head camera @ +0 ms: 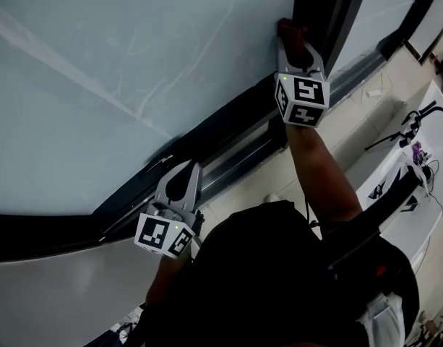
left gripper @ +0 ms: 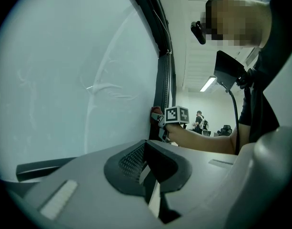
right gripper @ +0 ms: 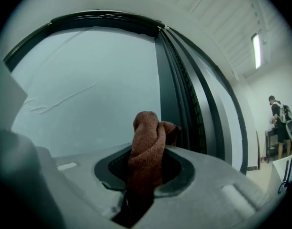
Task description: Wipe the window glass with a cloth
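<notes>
The window glass [head camera: 134, 56] is a wide pale pane with faint streaks, edged by a dark frame [head camera: 329, 13]. My right gripper [head camera: 296, 48] is shut on a reddish-brown cloth [head camera: 288, 32] and holds it against the pane right beside the frame's upright. In the right gripper view the cloth [right gripper: 146, 144] bunches up out of the closed jaws of the right gripper [right gripper: 145, 171], with the glass [right gripper: 88, 94] behind it. My left gripper [head camera: 181, 185] hangs low by the bottom rail, shut and empty. The left gripper view shows the left gripper [left gripper: 146, 165] closed, with the cloth [left gripper: 156, 111] far off.
A grey track [head camera: 243, 161] runs along the bottom of the window. White tables with black stands and cables [head camera: 416, 143] line the right side. A person [right gripper: 279, 116] stands far off in the room. The holder's dark torso [head camera: 279, 280] fills the lower middle.
</notes>
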Demonstrator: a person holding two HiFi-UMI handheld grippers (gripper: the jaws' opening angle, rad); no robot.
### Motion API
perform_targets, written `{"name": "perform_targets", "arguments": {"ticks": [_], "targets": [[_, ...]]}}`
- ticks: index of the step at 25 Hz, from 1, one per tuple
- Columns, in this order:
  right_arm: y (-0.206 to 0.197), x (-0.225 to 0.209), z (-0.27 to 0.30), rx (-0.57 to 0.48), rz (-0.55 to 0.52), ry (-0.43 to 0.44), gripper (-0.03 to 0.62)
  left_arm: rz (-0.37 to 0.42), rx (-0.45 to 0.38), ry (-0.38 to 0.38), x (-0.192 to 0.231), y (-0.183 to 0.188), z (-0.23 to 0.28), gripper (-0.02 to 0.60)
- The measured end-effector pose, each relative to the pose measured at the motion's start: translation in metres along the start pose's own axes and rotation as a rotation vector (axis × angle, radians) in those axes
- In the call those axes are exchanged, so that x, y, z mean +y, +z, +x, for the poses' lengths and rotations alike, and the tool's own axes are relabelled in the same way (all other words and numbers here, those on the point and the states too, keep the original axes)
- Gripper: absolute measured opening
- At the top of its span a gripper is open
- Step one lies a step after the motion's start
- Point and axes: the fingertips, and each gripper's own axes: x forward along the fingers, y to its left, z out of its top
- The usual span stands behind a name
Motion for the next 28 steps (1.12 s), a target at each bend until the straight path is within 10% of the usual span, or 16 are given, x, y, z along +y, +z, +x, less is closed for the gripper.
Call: {"name": "perform_targets", "arguments": {"ticks": [10, 28], "targets": [[0.000, -0.012, 0.017, 0.002, -0.005, -0.064, 0.084, 0.010, -0.011, 0.019, 0.010, 0.006, 0.000, 0.017], [0.006, 0.047, -0.005, 0.010, 0.051, 0.087, 0.084, -0.024, -0.010, 0.010, 0.016, -0.002, -0.033, 0.017]]}}
